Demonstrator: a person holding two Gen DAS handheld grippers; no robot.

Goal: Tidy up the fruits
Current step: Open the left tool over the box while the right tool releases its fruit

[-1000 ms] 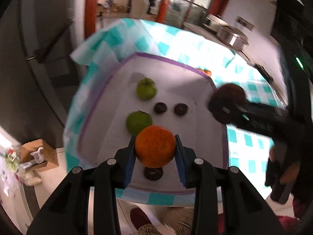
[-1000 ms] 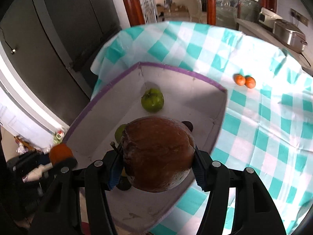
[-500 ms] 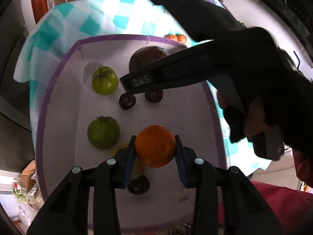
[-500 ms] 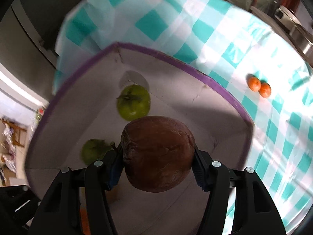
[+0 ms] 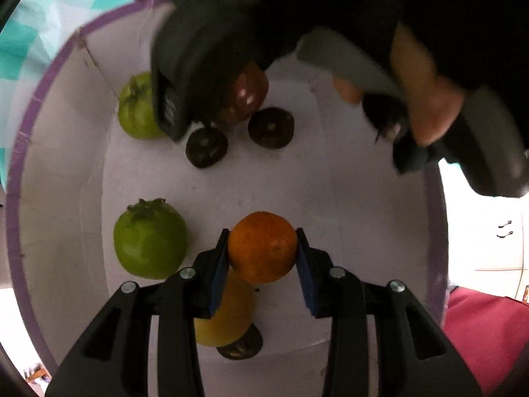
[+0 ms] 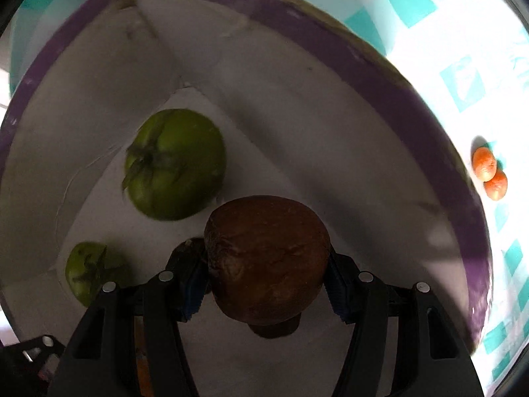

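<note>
My left gripper (image 5: 263,254) is shut on an orange (image 5: 263,246), held low inside the white box with a purple rim (image 5: 10,218). My right gripper (image 6: 264,274) is shut on a large brown fruit (image 6: 266,258), held low near the box's far corner; it also shows in the left wrist view (image 5: 246,94). Two green fruits (image 5: 150,241) (image 5: 137,107) lie on the box floor, also seen in the right wrist view (image 6: 175,162) (image 6: 92,271). Three small dark fruits (image 5: 206,147) (image 5: 271,127) (image 5: 239,347) and a yellow fruit (image 5: 224,317) lie there too.
The box stands on a teal-and-white checked cloth (image 6: 463,79). Two small oranges (image 6: 489,173) lie on the cloth outside the box at the right. The right hand and its gripper body (image 5: 446,106) fill the upper part of the left wrist view.
Both grippers have gone down into the box with their fruits. The right gripper has moved over the far corner, close to the green fruit.
</note>
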